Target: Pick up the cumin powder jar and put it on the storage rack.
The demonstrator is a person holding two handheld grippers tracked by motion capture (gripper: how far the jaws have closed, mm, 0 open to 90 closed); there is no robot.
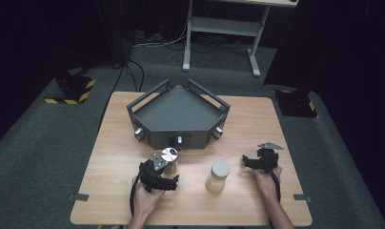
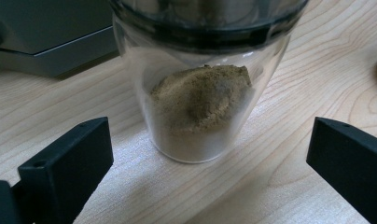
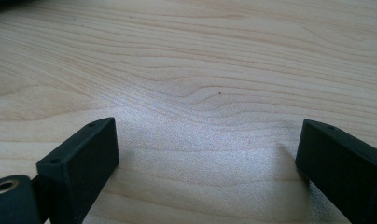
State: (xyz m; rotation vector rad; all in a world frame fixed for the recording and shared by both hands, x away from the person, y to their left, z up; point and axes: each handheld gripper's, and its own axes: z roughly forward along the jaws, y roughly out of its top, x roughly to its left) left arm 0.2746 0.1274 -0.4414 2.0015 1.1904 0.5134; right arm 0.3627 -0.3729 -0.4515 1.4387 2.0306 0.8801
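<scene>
Fingers (image 2: pixel 70 163) of the left gripper (image 2: pixel 210 158) spread wide before a jar (image 2: pixel 200 107), not touching it.

Seen from the left gripper view, the glass jar stands upright on the table (image 2: pixel 317 60), part full of brownish powder, between and just beyond the black jaws. From the high view it sits near the left gripper (image 1: pixel 169 182), its shiny lid (image 1: pixel 169 153) close in front of the grey tray (image 1: pixel 178 112). A second jar (image 1: pixel 217 176) with pale contents stands mid-table between the hands. Over bare wood, the right gripper (image 3: pixel 207 149) likewise has its jaws spread, holding nothing; it rests low at the right (image 1: pixel 248 161).
</scene>
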